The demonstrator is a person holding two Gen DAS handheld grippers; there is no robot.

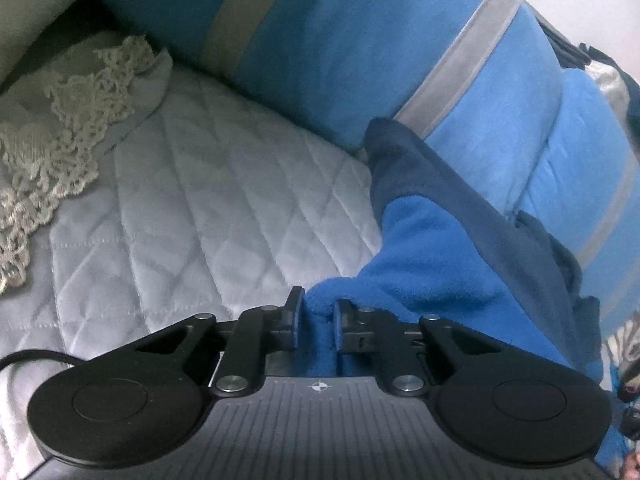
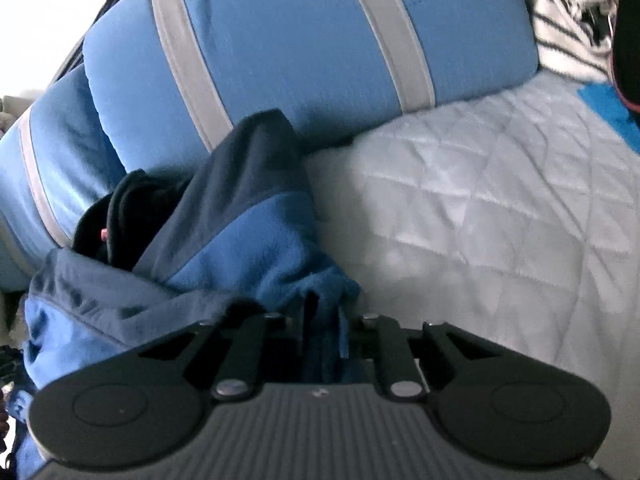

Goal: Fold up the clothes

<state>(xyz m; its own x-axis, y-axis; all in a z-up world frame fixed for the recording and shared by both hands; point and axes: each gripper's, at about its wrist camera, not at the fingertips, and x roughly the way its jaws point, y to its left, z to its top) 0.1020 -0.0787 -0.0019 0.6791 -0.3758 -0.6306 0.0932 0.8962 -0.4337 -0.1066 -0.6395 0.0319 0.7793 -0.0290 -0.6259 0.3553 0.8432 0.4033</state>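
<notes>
Lace cloth [image 1: 52, 128]: far left of the left wrist view, cream openwork lying on the quilted cover.
Quilted cover [image 1: 208, 208]: pale grey, diamond-stitched, spread under everything; in the right wrist view it fills the right half.
Striped cushions [image 1: 360, 52]: light blue with grey bands, standing along the back of the cover (two side by side in the right wrist view, the nearer one tilted).
Left gripper [image 1: 316, 320]: jaws drawn close, pads clamped on a bunched fold of the fleece garment, cloth filling the gap between them.
Fleece garment [image 1: 440, 264]: bright blue with navy panels; in the left wrist view it runs from the left gripper's pinch up and to the right, its navy end touching the foot of the cushions.
Garment, right wrist view: heaped at lower left, leaning against the cushions, a navy panel pointing up; a dark inner opening shows near its top (what the small pink spot inside is, I cannot tell).
Right gripper [image 2: 324, 332]: jaws drawn close, pinching an edge of the same fleece garment, a strip of blue cloth caught between the fingers.
Striped fabric [image 2: 568, 28]: white with dark lines, blurred, at the top right corner behind the cushion.
Blue patch [image 2: 608, 108]: bright blue, on the cover at the right edge.
</notes>
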